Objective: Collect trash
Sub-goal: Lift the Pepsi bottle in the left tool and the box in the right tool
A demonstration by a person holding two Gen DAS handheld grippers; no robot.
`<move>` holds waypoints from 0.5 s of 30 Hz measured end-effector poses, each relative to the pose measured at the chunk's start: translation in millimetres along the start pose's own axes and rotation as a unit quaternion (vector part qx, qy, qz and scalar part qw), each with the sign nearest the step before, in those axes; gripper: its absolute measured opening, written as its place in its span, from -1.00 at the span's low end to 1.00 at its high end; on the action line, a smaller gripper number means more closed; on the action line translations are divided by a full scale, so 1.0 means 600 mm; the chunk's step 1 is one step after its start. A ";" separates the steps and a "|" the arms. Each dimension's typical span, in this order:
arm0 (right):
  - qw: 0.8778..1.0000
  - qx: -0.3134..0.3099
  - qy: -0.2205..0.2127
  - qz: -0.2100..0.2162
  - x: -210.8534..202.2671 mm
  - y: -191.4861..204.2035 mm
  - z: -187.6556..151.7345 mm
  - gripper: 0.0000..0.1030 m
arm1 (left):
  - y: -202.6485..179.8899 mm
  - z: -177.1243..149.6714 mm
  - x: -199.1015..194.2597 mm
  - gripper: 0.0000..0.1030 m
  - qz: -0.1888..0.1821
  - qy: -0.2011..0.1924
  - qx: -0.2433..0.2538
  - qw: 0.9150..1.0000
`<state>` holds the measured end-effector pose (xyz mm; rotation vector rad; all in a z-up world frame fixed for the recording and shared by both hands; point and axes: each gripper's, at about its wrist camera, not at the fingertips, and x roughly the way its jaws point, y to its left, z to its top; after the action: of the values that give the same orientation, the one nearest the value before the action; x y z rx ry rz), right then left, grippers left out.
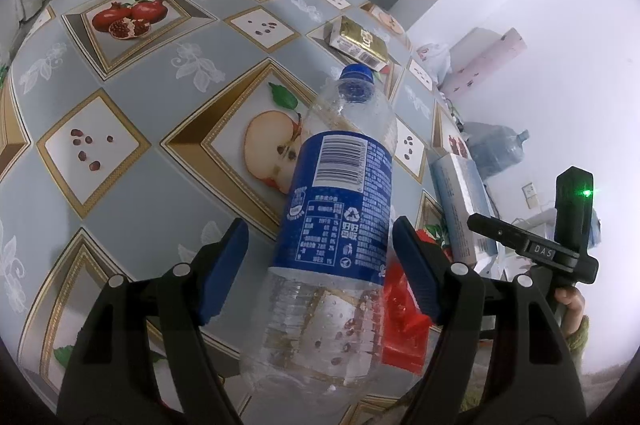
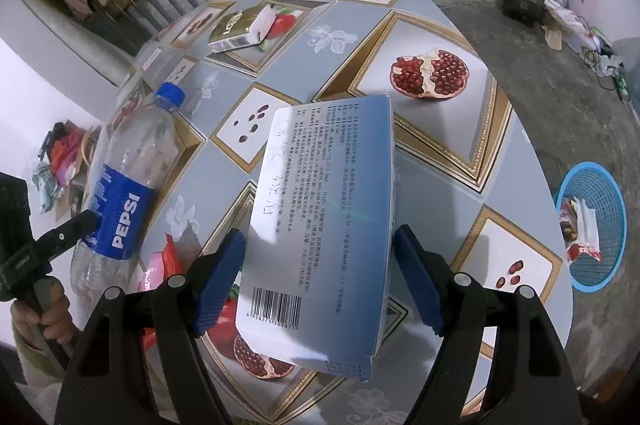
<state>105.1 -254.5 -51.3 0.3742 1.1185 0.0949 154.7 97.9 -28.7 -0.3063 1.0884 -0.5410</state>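
An empty Pepsi bottle with a blue cap lies on the fruit-patterned table, cap pointing away. My left gripper stands open around its label, and table shows between each pad and the bottle. A pale blue printed carton lies flat near the table's edge. My right gripper is open over it, its tips close to the carton's long edges. A red wrapper lies beside the bottle's base. In the right wrist view, one of the left gripper's fingers rests by the bottle.
A gold carton lies farther back on the table. A blue mesh basket with wrappers inside stands on the floor past the table's right edge. A water jug, bags and boxes sit on the floor by the wall.
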 end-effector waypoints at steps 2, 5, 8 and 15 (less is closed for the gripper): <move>1.000 0.000 0.000 0.000 0.001 0.000 0.000 0.46 | 0.000 0.000 0.000 0.36 0.000 0.000 0.000 1.000; 1.000 -0.001 0.003 -0.001 0.001 -0.001 -0.002 0.50 | -0.005 -0.001 0.001 0.36 0.002 0.000 0.001 1.000; 1.000 -0.002 0.004 0.001 0.000 -0.004 -0.005 0.52 | -0.010 -0.001 0.001 0.36 0.002 -0.002 0.003 1.000; 1.000 -0.003 0.007 0.002 0.000 -0.004 -0.005 0.52 | -0.017 -0.003 0.006 0.37 0.003 0.002 0.004 1.000</move>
<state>102.1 -256.1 -53.3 0.3704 1.1308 0.1037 151.9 87.1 -26.9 -0.2948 1.0915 -0.5409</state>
